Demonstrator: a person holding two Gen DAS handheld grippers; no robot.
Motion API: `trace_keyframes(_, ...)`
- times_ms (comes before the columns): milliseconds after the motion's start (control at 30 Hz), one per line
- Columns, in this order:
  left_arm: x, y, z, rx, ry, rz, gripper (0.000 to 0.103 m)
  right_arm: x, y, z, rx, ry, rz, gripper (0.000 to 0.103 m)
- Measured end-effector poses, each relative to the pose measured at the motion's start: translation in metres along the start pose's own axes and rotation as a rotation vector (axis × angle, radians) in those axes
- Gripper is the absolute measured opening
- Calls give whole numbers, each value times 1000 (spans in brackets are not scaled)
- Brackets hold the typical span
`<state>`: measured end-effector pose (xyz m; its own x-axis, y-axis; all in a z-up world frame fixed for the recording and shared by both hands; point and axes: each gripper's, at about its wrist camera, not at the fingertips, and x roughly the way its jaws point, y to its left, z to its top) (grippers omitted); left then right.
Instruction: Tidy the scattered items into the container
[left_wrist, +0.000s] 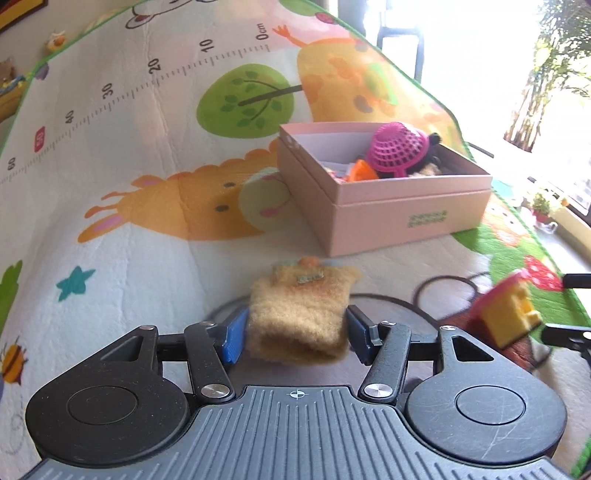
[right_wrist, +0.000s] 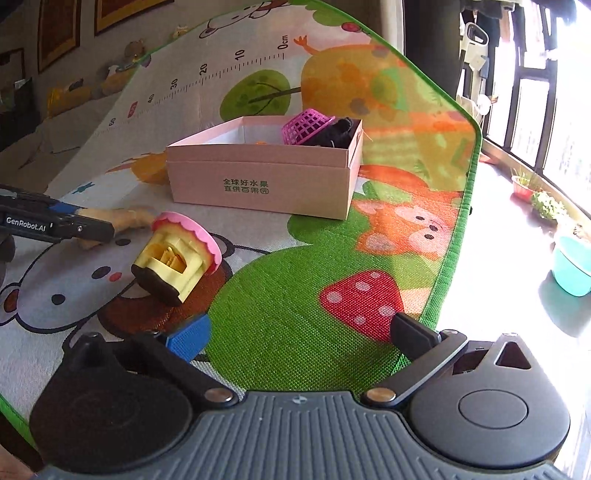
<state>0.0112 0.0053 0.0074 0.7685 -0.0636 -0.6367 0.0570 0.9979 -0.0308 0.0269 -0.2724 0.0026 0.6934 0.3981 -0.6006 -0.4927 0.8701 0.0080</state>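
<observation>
My left gripper (left_wrist: 295, 332) is shut on a tan fuzzy pouch (left_wrist: 299, 314), its blue pads pressing both sides and holding it above the play mat. Beyond it sits the pink box (left_wrist: 406, 218), holding a magenta mesh basket (left_wrist: 397, 147), an orange piece and a dark plush. In the right wrist view the left gripper (right_wrist: 55, 221) reaches in from the left with the tan pouch (right_wrist: 125, 218). A yellow toy with a pink frilled rim (right_wrist: 177, 258) lies on its side on the mat, left of my right gripper (right_wrist: 299, 336), which is open over the green patch with nothing between its fingers.
The pink box (right_wrist: 266, 177) stands mid-mat with the basket (right_wrist: 306, 125) at its far right corner. The mat's green edge (right_wrist: 454, 240) runs along the right; beyond it are bare floor, a teal tub (right_wrist: 572, 266), potted plants and a window. Soft toys sit at the far left.
</observation>
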Motion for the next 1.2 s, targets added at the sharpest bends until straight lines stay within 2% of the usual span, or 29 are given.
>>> trace_keyframes(67, -9, -16, -10, -8, -7, -49, 64, 0, 2, 0, -10, 5, -8, 103)
trace_keyframes(133, -12, -27, -16, -21, -16, -75, 72, -2, 4, 1, -32, 12, -18, 103)
trace_keyframes(200, -10, -34, -20, -19, -34, -60, 84, -7, 9, 3, -87, 6, -39, 103)
trace_keyframes(267, -6, -37, -23, -20, -33, -41, 88, -19, 17, 4, -161, -54, -51, 103)
trace_keyframes(333, -4, -34, -23, -32, -29, -51, 91, -34, 27, 6, -248, -124, -28, 103)
trace_keyframes(367, -4, -32, -23, -41, -34, -60, 95, -38, 34, 8, -292, -143, -9, 103)
trace_keyframes(433, -2, -28, -23, -63, -27, -82, 95, -39, 46, 13, -365, -160, 21, 102)
trace_keyframes(500, -1, -25, -23, -83, -26, -90, 95, -29, 57, 19, -423, -147, 39, 88)
trace_keyframes(567, -2, -24, -24, -90, -33, -94, 95, -16, 64, 22, -476, -124, 51, 85)
trace_keyframes(633, -3, -22, -24, -101, -41, -96, 95, -3, 70, 25, -514, -92, 74, 77)
trace_keyframes(700, -3, -19, -24, -118, -44, -102, 95, 6, 70, 31, -499, -48, 117, 54)
trace_keyframes(767, -3, -16, -24, -135, -46, -112, 96, 13, 65, 39, -425, 2, 171, 44)
trace_keyframes(867, -3, -14, -25, -150, -49, -124, 97, 19, 56, 45, -324, 35, 232, 43)
trace_keyframes(933, -3, -12, -25, -157, -50, -132, 97, 19, 59, 44, -347, 11, 211, 59)
trace_keyframes(967, -3, -12, -25, -160, -51, -135, 97, 17, 63, 44, -386, -24, 174, 77)
trace_keyframes(1000, -3, -12, -25, -162, -51, -136, 98, 16, 67, 43, -433, -57, 150, 80)
trace_keyframes(1133, -3, -13, -25, -159, -50, -133, 98, 14, 78, 46, -544, -95, 179, 79)
trace_keyframes(1167, -3, -13, -25, -160, -50, -133, 98, 16, 80, 47, -548, -91, 196, 76)
trace_keyframes(1200, -3, -13, -25, -160, -51, -133, 98, 18, 81, 49, -547, -83, 213, 67)
